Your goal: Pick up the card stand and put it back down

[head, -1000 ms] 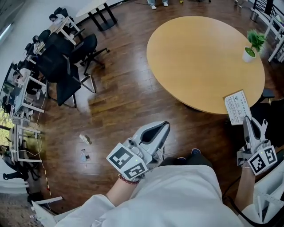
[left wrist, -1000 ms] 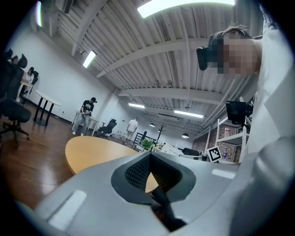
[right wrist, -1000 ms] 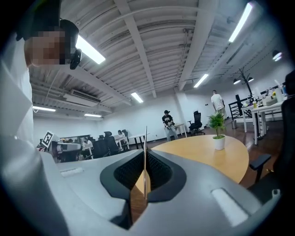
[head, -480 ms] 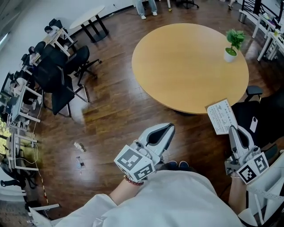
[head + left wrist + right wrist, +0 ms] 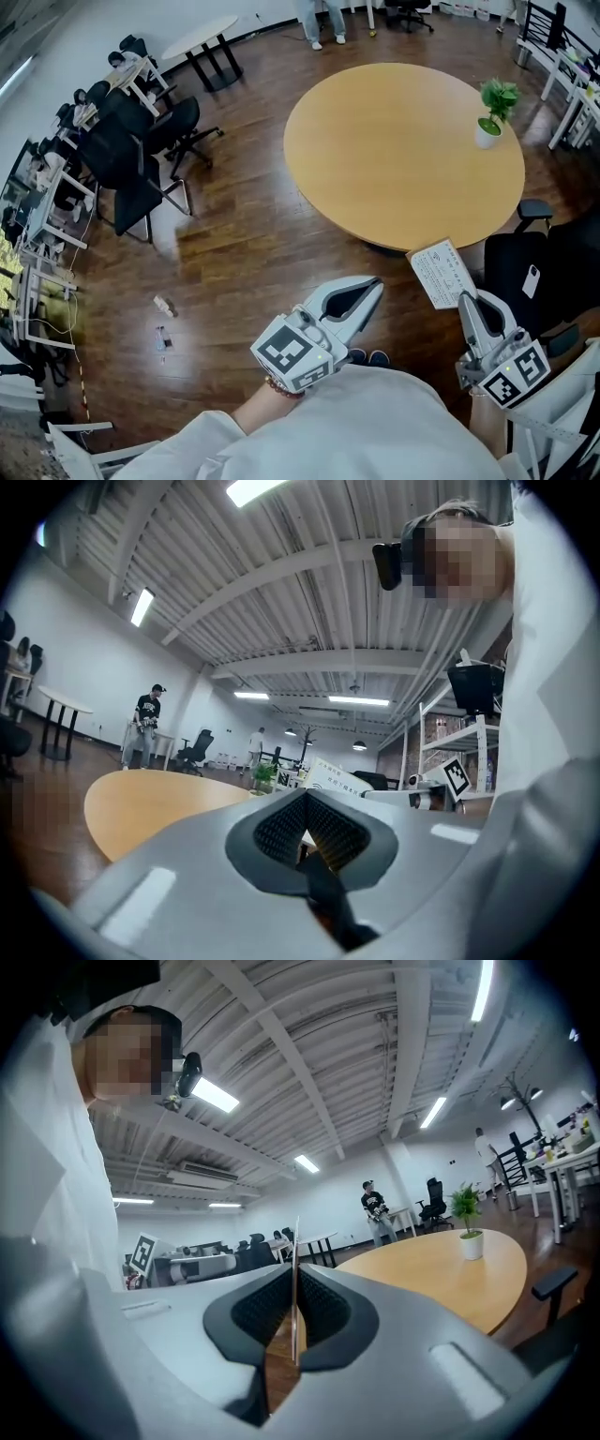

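Card stand was held up in the air by the right gripper. It was pinched at its near edge by the two jaws, which were closed tight on it. In the right gripper view the card stand was seen from its thin side, like a line between the dark pads. Its white face with small print was tilted. It was found by the near edge of the round table, over the brown wood floor. The left gripper was held to the left of the card stand, apart from it. Its jaws were closed together and nothing was held in them. A small green plant in a white pot was seen on the far right part of the table. Black chairs were seen far off on the left.
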